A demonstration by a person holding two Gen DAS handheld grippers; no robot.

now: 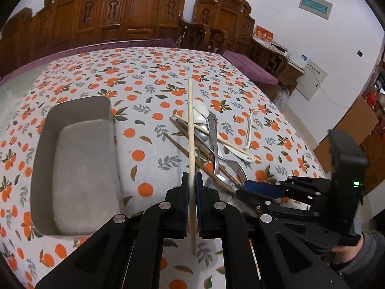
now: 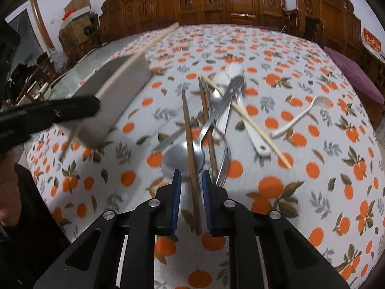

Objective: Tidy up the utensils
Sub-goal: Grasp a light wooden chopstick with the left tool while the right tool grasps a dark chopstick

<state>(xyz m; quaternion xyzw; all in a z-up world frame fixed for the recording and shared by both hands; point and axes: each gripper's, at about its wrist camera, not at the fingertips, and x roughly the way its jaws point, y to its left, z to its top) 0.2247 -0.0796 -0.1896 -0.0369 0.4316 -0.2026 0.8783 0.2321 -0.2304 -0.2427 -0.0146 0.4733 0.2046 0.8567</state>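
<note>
Left wrist view: pale chopstick (image 1: 191, 130) is clamped by left gripper (image 1: 191, 180), long axis pointing away. Right gripper (image 2: 191, 180) straddles dark chopstick (image 2: 190, 144), pads not touching.

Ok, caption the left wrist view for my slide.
Left claw shut on a pale chopstick, lifted beside the grey tray.

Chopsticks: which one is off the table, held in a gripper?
The pale chopstick clamped in the left gripper; the other pale one and the brown ones lie in the pile.

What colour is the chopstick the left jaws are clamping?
Pale, light wood chopstick, unlike the dark brown ones in the pile. Clearest in the left wrist view.
</note>
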